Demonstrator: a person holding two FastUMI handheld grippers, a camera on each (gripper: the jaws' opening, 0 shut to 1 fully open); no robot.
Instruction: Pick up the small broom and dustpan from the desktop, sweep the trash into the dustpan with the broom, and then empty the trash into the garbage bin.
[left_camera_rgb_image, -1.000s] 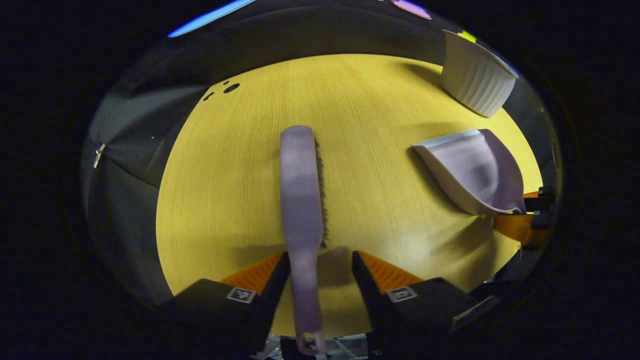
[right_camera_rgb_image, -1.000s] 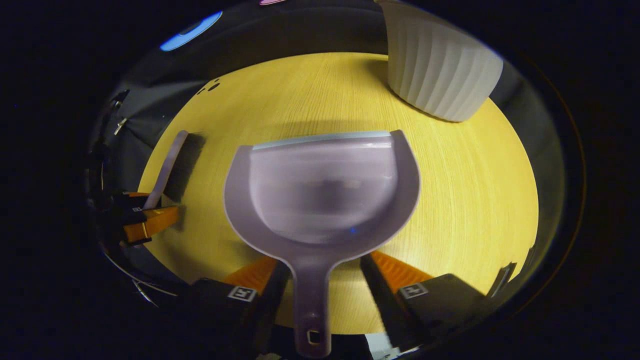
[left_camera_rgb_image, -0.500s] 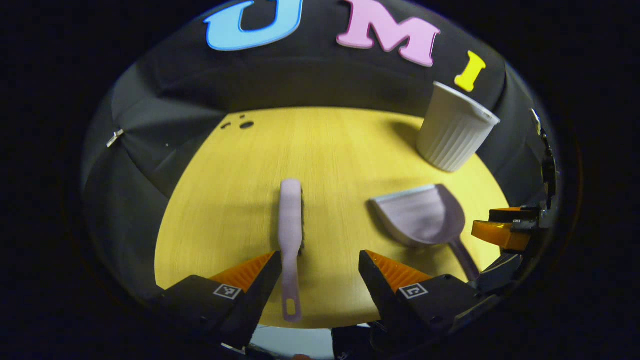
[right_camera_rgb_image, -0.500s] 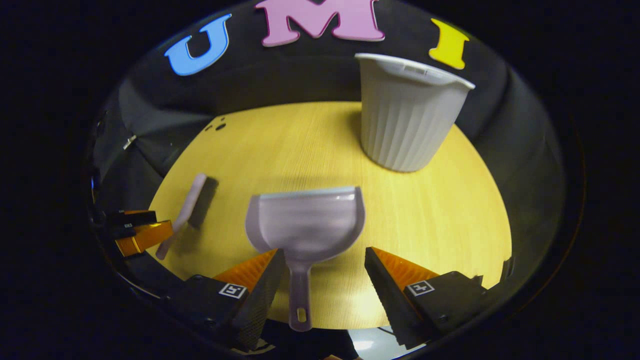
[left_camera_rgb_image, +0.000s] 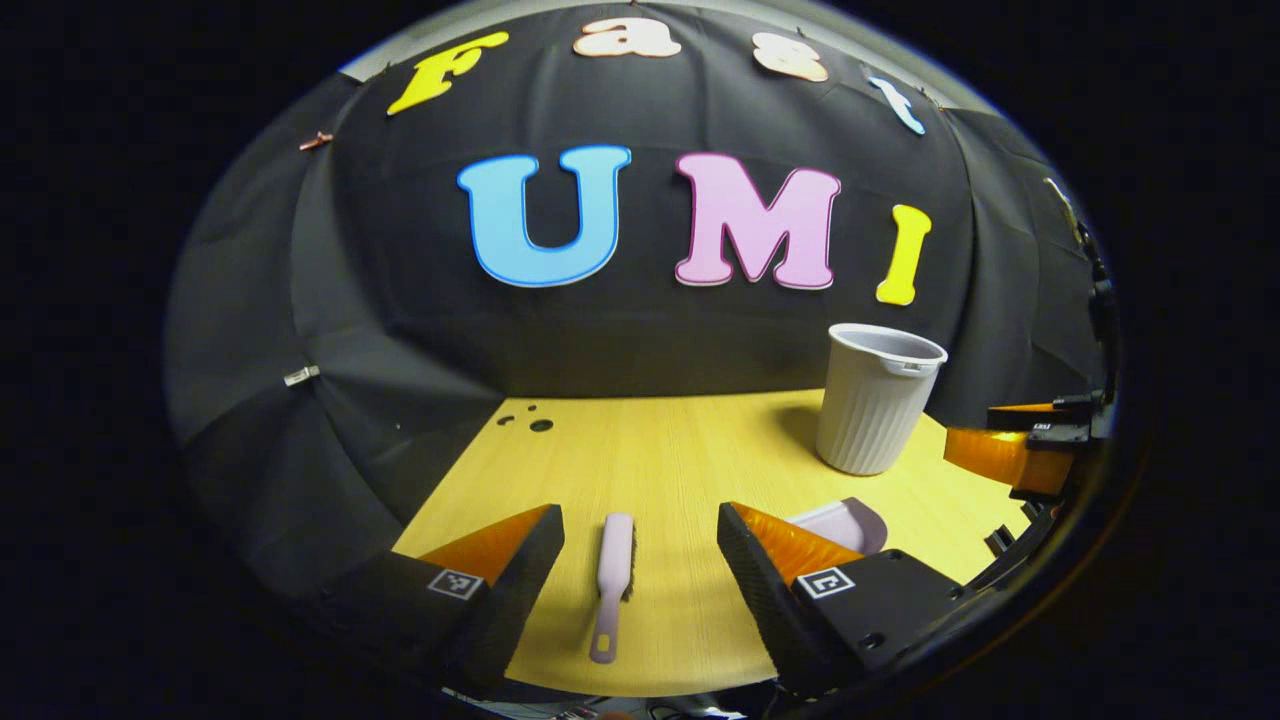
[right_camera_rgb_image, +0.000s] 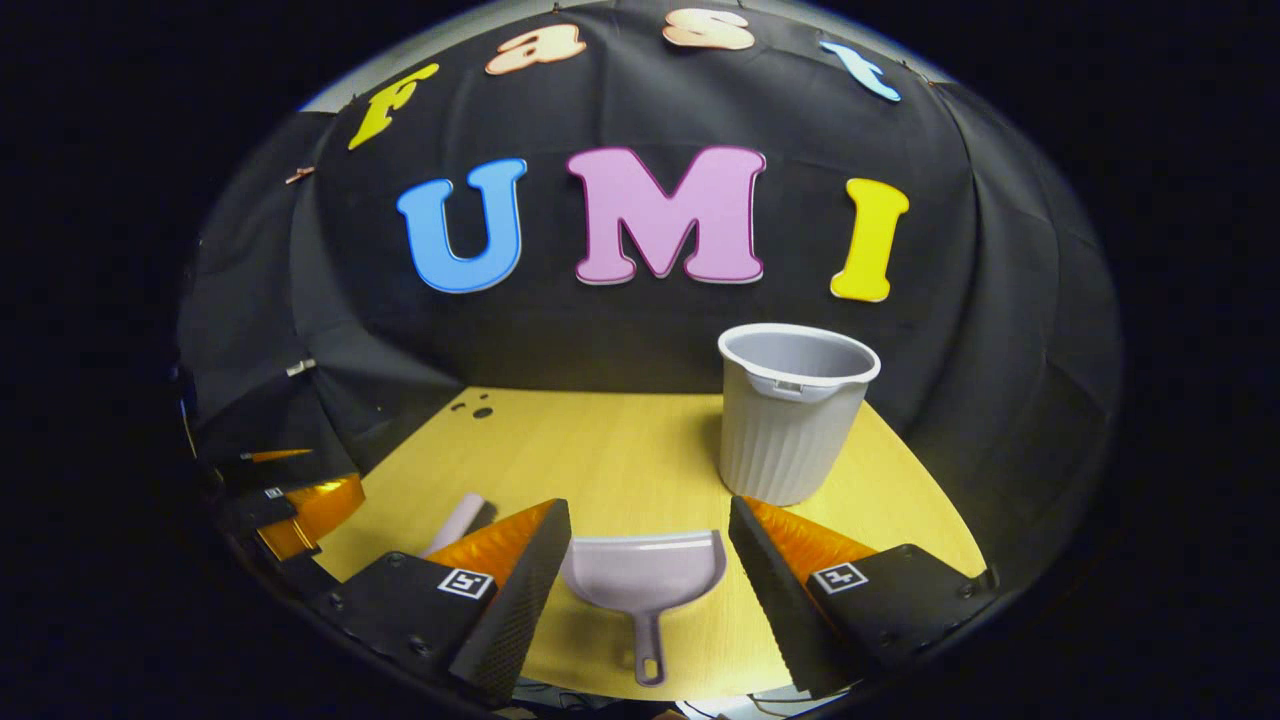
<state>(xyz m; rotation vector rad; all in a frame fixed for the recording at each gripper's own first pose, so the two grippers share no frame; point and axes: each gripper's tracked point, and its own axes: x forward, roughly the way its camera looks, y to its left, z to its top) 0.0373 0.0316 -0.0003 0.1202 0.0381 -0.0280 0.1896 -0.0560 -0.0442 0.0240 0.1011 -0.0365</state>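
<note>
A small pale-lilac broom lies flat on the yellow desktop, handle toward me, below and between the fingers of my left gripper, which is open and lifted clear of it. The matching dustpan lies flat on the desk with its handle toward me, under the open right gripper, also raised above it. In the left gripper view the dustpan peeks out behind my right finger. The broom shows partly behind a finger in the right gripper view.
A white ribbed garbage bin stands upright at the desk's back right, also seen as the bin. A few small dark specks lie at the desk's far left corner. The other gripper hangs at the right edge.
Both grippers have pulled back and risen away from the broom and dustpan, which stay lying on the desk. The views tilted up, so the wall and the bin's open top now show.
</note>
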